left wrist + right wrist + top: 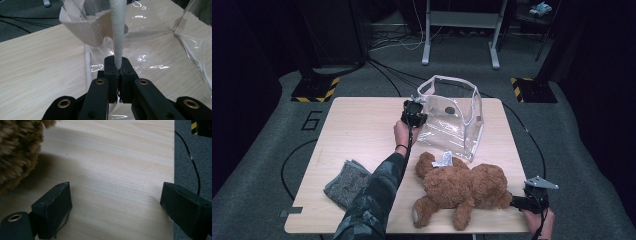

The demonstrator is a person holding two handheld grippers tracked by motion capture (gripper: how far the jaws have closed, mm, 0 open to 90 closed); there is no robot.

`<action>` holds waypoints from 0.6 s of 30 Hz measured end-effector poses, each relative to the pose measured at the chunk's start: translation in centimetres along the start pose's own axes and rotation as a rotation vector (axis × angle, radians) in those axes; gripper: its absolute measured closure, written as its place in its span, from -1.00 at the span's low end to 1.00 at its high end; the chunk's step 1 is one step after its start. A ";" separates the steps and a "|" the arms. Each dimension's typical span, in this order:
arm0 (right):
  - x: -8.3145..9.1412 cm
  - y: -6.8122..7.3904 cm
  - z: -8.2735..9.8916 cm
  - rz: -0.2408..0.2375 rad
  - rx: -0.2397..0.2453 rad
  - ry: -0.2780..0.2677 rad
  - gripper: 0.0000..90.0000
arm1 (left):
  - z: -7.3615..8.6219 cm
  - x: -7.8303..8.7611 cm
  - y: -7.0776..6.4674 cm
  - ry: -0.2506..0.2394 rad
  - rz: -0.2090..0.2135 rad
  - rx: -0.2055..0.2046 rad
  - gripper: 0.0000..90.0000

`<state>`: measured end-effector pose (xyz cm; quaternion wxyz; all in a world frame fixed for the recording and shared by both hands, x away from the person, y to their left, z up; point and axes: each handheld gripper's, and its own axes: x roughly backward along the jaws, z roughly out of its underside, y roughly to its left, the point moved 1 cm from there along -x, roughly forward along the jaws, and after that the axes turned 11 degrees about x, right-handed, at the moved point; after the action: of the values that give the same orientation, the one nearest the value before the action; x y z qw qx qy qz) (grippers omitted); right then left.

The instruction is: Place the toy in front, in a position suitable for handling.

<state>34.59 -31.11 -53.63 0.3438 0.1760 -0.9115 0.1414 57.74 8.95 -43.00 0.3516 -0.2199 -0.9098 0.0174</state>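
Observation:
A clear plastic bag (452, 117) with white fabric trim stands open at the table's far middle. My left gripper (414, 114) is at its left rim, shut on the bag's white trim strip (118, 37), which rises straight out from between the pads. A white strap loop (85, 27) hangs beside it. A brown teddy bear (462, 187) lies on its front near the table's front edge. My right gripper (115, 202) stands open just right of the bear (17, 150), low over bare wood, with nothing between its fingers.
A folded grey cloth (347, 182) lies at the front left of the wooden table (357, 130). A white tag (443, 161) rests by the bear's head. Cables run over the grey floor behind and right of the table. A metal stand (461, 30) is far behind.

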 end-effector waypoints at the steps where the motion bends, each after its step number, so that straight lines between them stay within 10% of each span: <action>1: 0.0 0.1 0.0 0.006 -0.012 -0.002 -0.79 | 0.0 0.1 0.2 -0.002 -0.004 0.003 0.92; 18: 0.0 0.0 0.0 0.002 0.000 0.000 -0.79 | 0.6 1.6 3.6 -0.024 -0.073 0.070 0.92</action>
<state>34.58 -31.10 -53.63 0.3437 0.1753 -0.9116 0.1418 57.65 12.93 -43.10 0.3484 -0.1741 -0.9202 0.0390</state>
